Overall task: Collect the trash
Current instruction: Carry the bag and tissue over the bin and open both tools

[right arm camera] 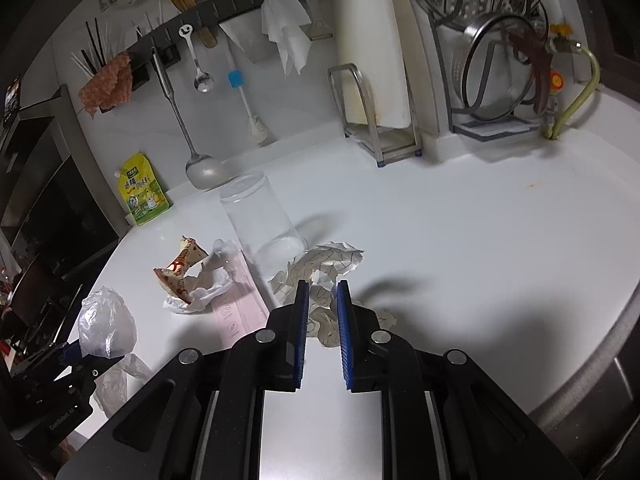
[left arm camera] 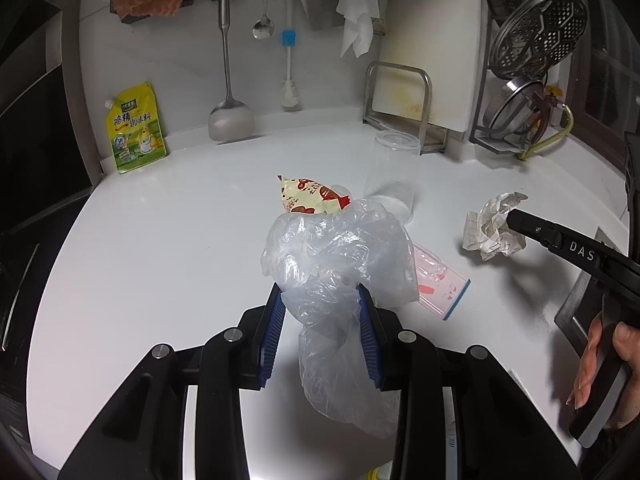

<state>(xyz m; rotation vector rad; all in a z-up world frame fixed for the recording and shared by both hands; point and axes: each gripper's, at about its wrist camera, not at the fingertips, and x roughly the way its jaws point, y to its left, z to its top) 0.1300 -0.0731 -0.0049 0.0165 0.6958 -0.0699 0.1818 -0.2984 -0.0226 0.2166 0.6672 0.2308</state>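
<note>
My left gripper (left arm camera: 320,292) is shut on a clear plastic bag (left arm camera: 340,256) and holds it above the white counter; it also shows in the right wrist view (right arm camera: 106,326). My right gripper (right arm camera: 323,286) is shut on a crumpled printed paper ball (right arm camera: 320,264), seen from the side in the left wrist view (left arm camera: 494,226). A red and cream snack wrapper (right arm camera: 180,268) lies with a white tissue (right arm camera: 208,288) beside a pink zip pouch (right arm camera: 240,304); the wrapper (left arm camera: 308,196) sits behind the bag.
A clear plastic jar (right arm camera: 260,220) stands upside down on the counter (right arm camera: 460,240). A yellow seasoning pouch (left arm camera: 134,128) leans on the back wall. A cutting board stand (right arm camera: 368,116) and a dish rack with lids (right arm camera: 500,72) are at the back right. Utensils hang on a rail (left arm camera: 224,40).
</note>
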